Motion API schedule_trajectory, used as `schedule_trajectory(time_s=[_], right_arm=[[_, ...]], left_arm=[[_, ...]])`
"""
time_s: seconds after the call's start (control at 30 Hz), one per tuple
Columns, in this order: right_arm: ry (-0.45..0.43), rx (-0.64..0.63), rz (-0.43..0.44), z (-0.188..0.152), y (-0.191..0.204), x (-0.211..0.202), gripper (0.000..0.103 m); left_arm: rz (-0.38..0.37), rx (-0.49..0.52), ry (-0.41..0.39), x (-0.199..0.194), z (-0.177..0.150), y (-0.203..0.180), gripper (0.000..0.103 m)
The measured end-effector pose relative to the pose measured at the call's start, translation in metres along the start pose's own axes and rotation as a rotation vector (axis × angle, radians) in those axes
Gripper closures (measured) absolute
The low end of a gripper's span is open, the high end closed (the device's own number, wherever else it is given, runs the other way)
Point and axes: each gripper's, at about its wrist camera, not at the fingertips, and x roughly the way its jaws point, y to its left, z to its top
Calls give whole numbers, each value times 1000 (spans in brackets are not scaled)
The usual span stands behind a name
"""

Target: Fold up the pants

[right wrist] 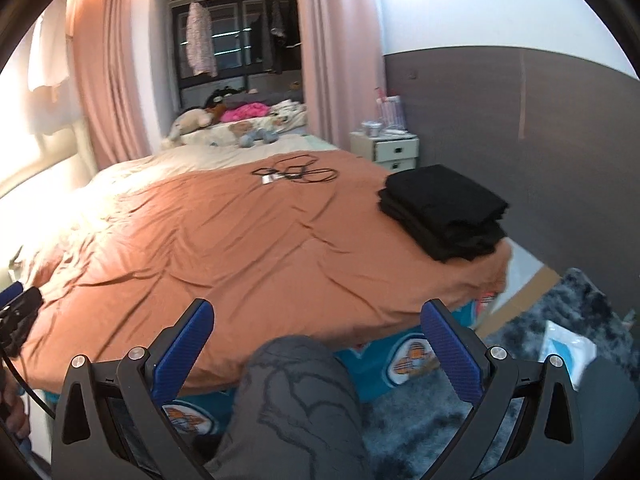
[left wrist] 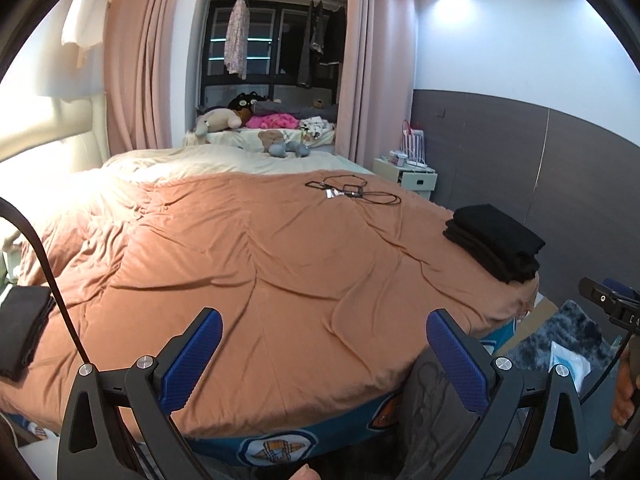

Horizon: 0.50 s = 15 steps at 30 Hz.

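Fetching comes next, likely: both the left hand-held gripper point(left wrist: 324, 350) and right hand-held gripper point(right wrist: 318, 342) are held wide and empty; black pants point(left wrist: 24, 326) left of the left one should be spread flat on the bed point(left wrist: 260, 248).

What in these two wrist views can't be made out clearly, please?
- Black stack, left wrist view: cut off by the lens edge.
- Folded black stack, right wrist view: number of garments indistinct, black on black.
- Nightstand items: blurred and small.
- Cables on the orange duvet: too small to identify.
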Motion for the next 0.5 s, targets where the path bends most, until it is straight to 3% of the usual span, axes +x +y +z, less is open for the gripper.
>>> schedule_trajectory(time_s=[0.5], right_arm=[[-23, -9, -21, -19, 6, -7, 0]], left_arm=[[-4, -1, -8, -5, -14, -9, 0]])
